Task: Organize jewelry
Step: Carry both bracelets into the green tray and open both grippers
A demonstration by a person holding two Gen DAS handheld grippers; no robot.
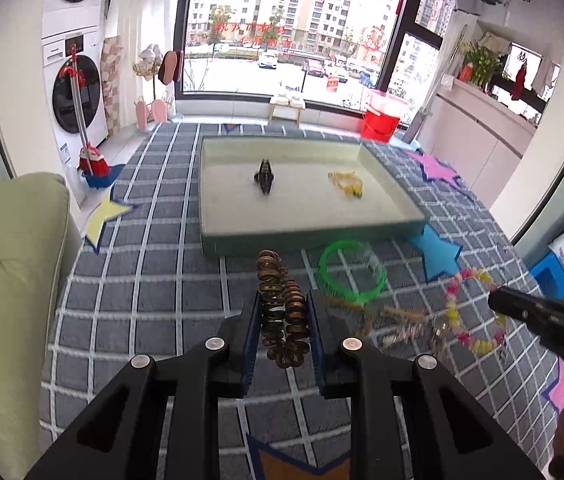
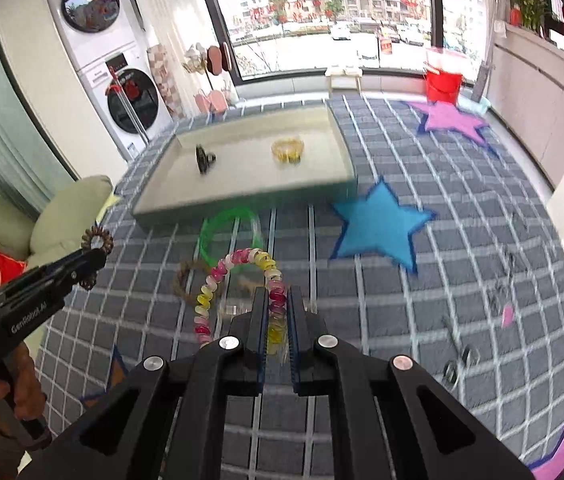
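Jewelry fills your left wrist view: your left gripper (image 1: 283, 322) clamps a brown coil bracelet (image 1: 282, 312) above the checked rug (image 1: 142, 280), short of the white tray (image 1: 393, 184) holding a black bracelet (image 1: 264, 176) and a yellow one (image 1: 346, 184). From the right wrist, your right gripper (image 2: 276, 312) pinches a pink-and-yellow bead bracelet (image 2: 238, 280) near the green bangle (image 2: 210, 236).
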